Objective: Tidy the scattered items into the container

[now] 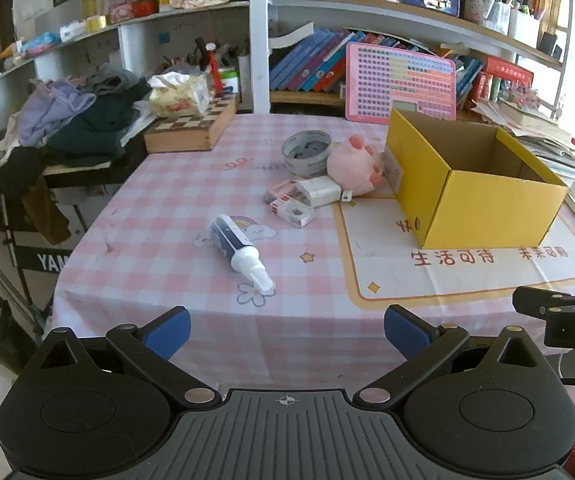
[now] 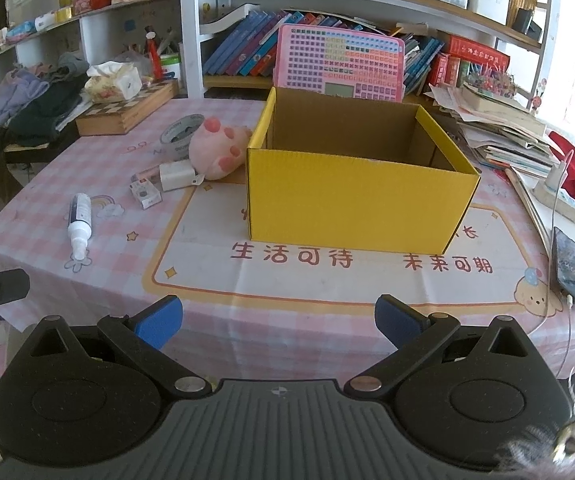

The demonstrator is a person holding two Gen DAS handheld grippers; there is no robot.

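Though nothing is inside it yet, the yellow box (image 2: pixel 361 204) stands open-topped on the counter (image 2: pixel 327 280), right of the loose things. Those sit in a cluster just beside its left wall: a pink plush toy (image 1: pixel 353 164) touching the box, a roll of tape (image 1: pixel 306 152) behind it, a white charger (image 1: pixel 321 191) and two small packets (image 1: pixel 292 211) in front. A spray bottle (image 1: pixel 239 246) lies on its side apart from them, nearer the front edge, nozzle toward the camera.

Left gripper (image 1: pixel 286 330): jaws wide apart, holding nothing, hanging over the near edge, angled down. Right gripper (image 2: pixel 278 322): same, jaws spread and empty, facing the box front.

Judgement: first pick not yet begun. The bottle is the easiest start for the left gripper; close across its barrel, not along it, since it looks likely to roll. Lift clear of the box wall before releasing.
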